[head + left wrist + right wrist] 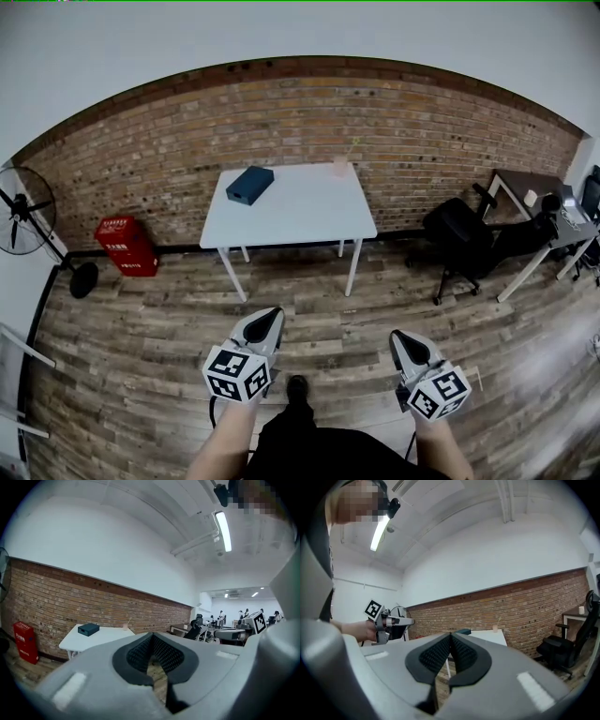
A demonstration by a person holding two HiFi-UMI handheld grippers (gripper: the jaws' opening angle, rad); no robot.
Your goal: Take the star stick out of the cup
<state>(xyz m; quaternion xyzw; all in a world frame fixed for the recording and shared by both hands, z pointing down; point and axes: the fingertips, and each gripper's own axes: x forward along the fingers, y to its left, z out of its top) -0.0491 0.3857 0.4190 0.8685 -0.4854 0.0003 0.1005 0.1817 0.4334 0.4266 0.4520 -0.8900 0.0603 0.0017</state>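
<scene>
A small pink cup stands at the far right corner of a white table against the brick wall, with a thin stick rising out of it. The cup is tiny in the left gripper view and in the right gripper view. Both grippers are held low over the wooden floor, well short of the table. My left gripper is shut with nothing in it. My right gripper is shut and empty too. Both point toward the table.
A dark blue box lies on the table's left part. A red cabinet and a standing fan are at the left wall. A black office chair and a desk stand to the right.
</scene>
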